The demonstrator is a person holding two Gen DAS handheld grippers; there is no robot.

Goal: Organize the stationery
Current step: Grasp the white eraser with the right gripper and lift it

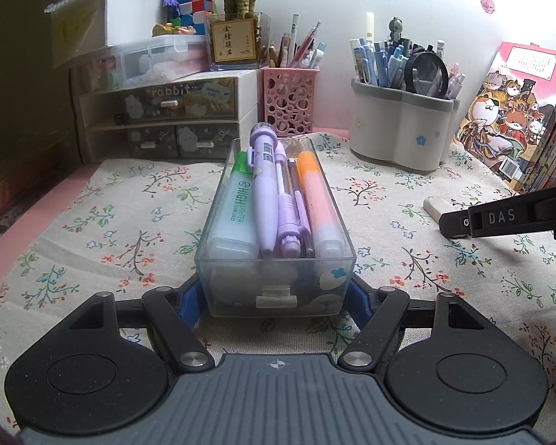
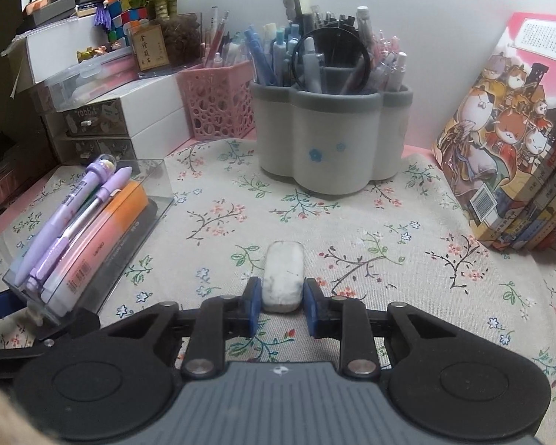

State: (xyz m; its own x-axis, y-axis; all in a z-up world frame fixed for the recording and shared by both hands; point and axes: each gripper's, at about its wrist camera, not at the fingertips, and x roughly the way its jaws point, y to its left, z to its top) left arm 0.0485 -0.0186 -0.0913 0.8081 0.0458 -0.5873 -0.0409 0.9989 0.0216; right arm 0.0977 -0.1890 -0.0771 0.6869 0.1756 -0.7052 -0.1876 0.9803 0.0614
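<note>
My left gripper (image 1: 276,296) clamps the clear drawer (image 1: 241,289) of 4 pens; my right gripper (image 2: 281,302), partly open, straddles the eraser (image 2: 282,278) mid-tablecloth (image 2: 389,296), pads apparently just off it.

My right gripper (image 2: 282,293) sits low over the worktop (image 2: 389,259), which is covered with a floral cloth. A worn white eraser (image 2: 283,276) lies flat between my blue pads (image 2: 255,304); the left pad appears to touch it, and contact on the right cannot be confirmed. To my left, a clear tray (image 2: 155,189) holds purple pens (image 2: 74,215) and an orange-pink highlighter (image 2: 103,230). Ahead stands a grey pen holder (image 2: 330,141), full, with a pink mesh basket (image 2: 218,104) just beside it. Books (image 2: 500,141) stand to my right.
</note>
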